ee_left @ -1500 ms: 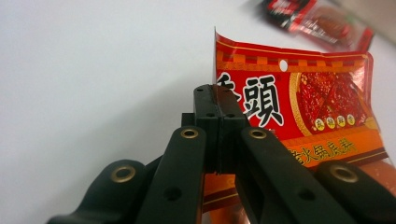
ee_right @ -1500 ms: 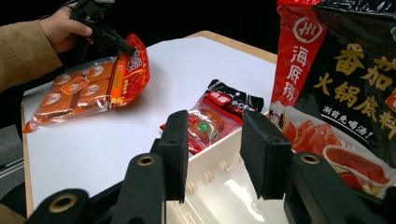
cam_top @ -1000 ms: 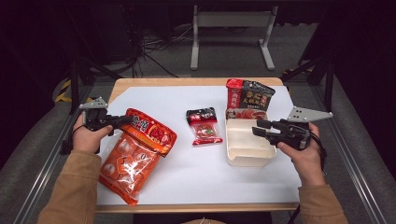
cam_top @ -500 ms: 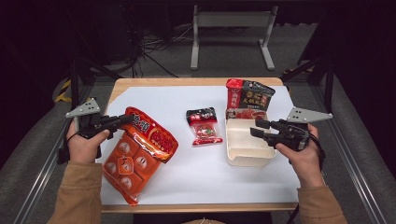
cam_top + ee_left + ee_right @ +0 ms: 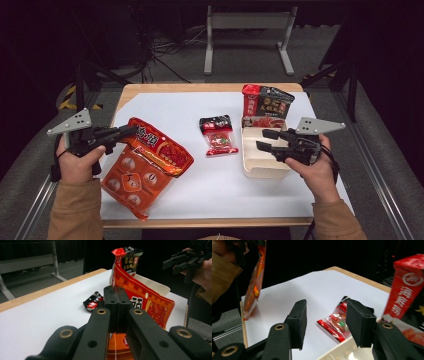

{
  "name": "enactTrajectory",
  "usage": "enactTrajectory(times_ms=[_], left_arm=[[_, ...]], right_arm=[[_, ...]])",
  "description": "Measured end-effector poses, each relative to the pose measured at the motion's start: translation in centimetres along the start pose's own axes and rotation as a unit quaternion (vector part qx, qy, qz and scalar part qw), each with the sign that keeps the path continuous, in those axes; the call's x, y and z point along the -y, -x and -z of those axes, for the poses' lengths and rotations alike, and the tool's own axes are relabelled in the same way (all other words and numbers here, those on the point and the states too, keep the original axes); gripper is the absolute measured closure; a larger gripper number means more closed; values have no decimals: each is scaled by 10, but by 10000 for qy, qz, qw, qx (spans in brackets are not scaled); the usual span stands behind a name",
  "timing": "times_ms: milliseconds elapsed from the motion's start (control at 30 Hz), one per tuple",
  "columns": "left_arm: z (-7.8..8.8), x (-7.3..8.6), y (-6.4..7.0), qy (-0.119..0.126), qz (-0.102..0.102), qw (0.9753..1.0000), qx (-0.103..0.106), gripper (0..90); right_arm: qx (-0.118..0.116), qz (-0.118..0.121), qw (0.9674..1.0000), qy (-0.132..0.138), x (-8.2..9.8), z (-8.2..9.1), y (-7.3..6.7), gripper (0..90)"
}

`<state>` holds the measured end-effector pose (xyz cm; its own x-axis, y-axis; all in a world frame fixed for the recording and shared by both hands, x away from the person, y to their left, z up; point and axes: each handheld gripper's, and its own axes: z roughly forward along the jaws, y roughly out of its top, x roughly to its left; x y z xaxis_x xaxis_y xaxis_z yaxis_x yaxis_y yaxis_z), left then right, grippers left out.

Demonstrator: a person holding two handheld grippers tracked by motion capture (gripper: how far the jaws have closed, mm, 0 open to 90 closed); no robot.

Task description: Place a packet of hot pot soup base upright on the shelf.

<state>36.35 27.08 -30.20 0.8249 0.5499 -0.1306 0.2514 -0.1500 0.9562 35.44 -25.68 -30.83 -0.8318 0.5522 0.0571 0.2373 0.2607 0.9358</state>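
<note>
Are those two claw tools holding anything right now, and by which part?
The left gripper pinches the big orange bag by its top edge, lifting that end. The right gripper is open and holds nothing, above the white tray.

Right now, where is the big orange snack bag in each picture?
High view: the big orange snack bag hangs at lower left, its top edge pinched by the left gripper.
Left gripper view: centre, rising from the shut jaws.
Right gripper view: far upper left, hanging edge-on.
Shared landmark: the small red packet on the white table.
</note>
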Motion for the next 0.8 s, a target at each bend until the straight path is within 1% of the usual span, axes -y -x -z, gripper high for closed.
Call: enactTrajectory(times_ms=[100,167,233,267,333,367,400,500,567,600,633,700,767,800], left_arm=[[4,-1,3,35,-58,10000,-11,900],[8,-2,6,74,-81,9999,-8,900],[11,-3,10,101,-99,9999,16,900],[13,-4,12,102,-140,9998,32,900],[16,-6,17,133,-249,9996,66,900],[18,-6,19,131,-261,9995,76,900],[19,-7,21,152,-315,9993,88,900],[24,-10,28,218,-384,9989,175,900],[26,-13,34,275,-459,9981,294,900],[28,-15,39,275,-535,9975,374,900],[28,-15,39,275,-535,9975,374,900],[31,-21,50,319,-720,9955,520,900],[32,-23,55,358,-789,9940,672,900],[31,-25,58,408,-832,9926,790,900]], right_arm=[[-152,69,9999,28,-2,-9,-8,490],[-327,140,9994,49,-4,-18,-15,478],[-440,196,9988,56,-6,-25,-21,470],[-502,222,9985,67,-7,-30,-24,469],[-657,301,9973,87,-9,-39,-31,463],[-708,342,9968,108,-10,-43,-34,462],[-741,351,9965,131,-11,-46,-37,461],[-921,402,9946,247,-13,-55,-45,459],[-1037,417,9933,289,-14,-60,-50,459],[-1074,430,9929,286,-14,-62,-51,457],[-1074,430,9929,286,-14,-62,-51,457],[-1175,476,9915,289,-14,-66,-56,450],[-1251,512,9904,302,-14,-68,-58,445],[-1266,531,9900,328,-15,-68,-59,444]])
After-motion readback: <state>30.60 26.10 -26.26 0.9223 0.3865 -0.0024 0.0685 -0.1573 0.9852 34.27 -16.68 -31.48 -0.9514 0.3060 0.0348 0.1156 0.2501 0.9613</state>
